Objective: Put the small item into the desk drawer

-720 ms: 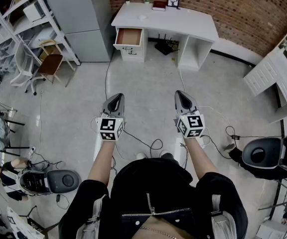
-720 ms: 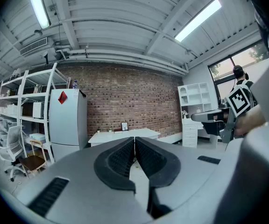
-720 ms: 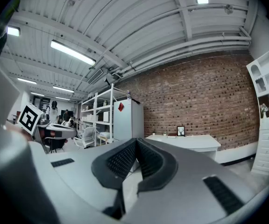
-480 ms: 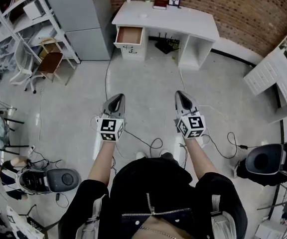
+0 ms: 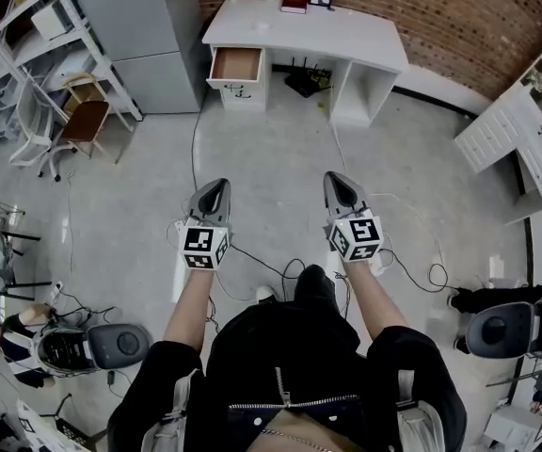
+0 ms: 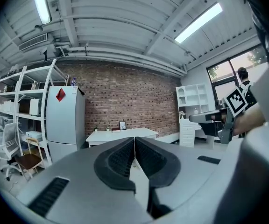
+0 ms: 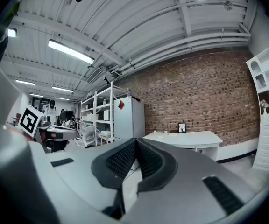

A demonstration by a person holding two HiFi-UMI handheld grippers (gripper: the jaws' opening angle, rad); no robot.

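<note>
The white desk point(image 5: 346, 38) stands far ahead against the brick wall, with its left drawer point(image 5: 236, 65) pulled open and showing a bare brown inside. A small pale item point(image 5: 263, 25) lies on the desk top, too small to make out. My left gripper point(image 5: 218, 186) and right gripper point(image 5: 338, 180) are held side by side over the floor, well short of the desk. Both are shut with nothing between the jaws. The left gripper point(image 6: 134, 140) and the right gripper point(image 7: 135, 143) each point toward the desk point(image 6: 121, 134) point(image 7: 187, 138).
A grey fridge point(image 5: 149, 36) and a shelf rack point(image 5: 22, 26) stand left of the desk, with a brown chair point(image 5: 85, 121) in front. Cables point(image 5: 280, 273) trail over the floor. A white cabinet point(image 5: 506, 130) and a black office chair point(image 5: 502, 330) are at the right.
The person has stepped forward: a shoe now shows ahead of the body and the black chair at the right has slid back. Both grippers stay shut and level.
</note>
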